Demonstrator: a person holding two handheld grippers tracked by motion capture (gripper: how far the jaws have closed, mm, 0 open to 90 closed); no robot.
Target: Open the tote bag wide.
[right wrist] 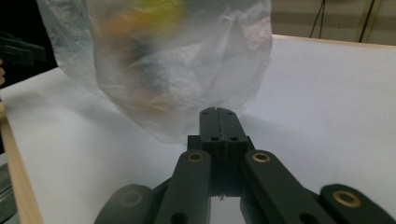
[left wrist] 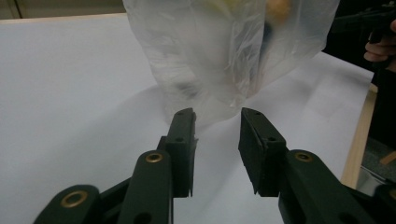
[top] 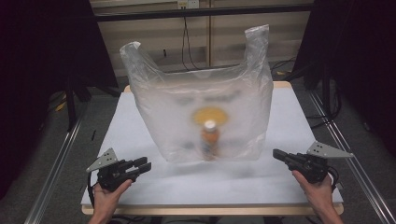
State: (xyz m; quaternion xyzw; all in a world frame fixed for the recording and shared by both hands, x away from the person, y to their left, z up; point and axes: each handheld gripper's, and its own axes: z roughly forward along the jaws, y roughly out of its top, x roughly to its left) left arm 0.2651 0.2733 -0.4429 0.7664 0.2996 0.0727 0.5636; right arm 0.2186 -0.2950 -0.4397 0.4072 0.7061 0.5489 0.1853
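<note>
A translucent plastic bag [top: 205, 98] stands upright in the middle of the white table [top: 196, 189], its two handles raised. Inside it I make out an orange bottle with a white cap [top: 210, 140] and a blurred yellow round thing [top: 208, 114]. My left gripper [top: 144, 164] rests near the front left of the table and points at the bag; its jaws stand apart with nothing between them [left wrist: 217, 116]. My right gripper [top: 276, 154] sits at the front right, its jaws pressed together and holding nothing [right wrist: 218, 112]. Both stop short of the bag [left wrist: 224, 51] [right wrist: 163, 60].
Metal rails [top: 56, 163] run along the floor on both sides of the table. Dark curtains and stands flank it, and cables [top: 187, 42] hang at the back wall. The table's wooden edge [top: 210, 211] lies close to my hands.
</note>
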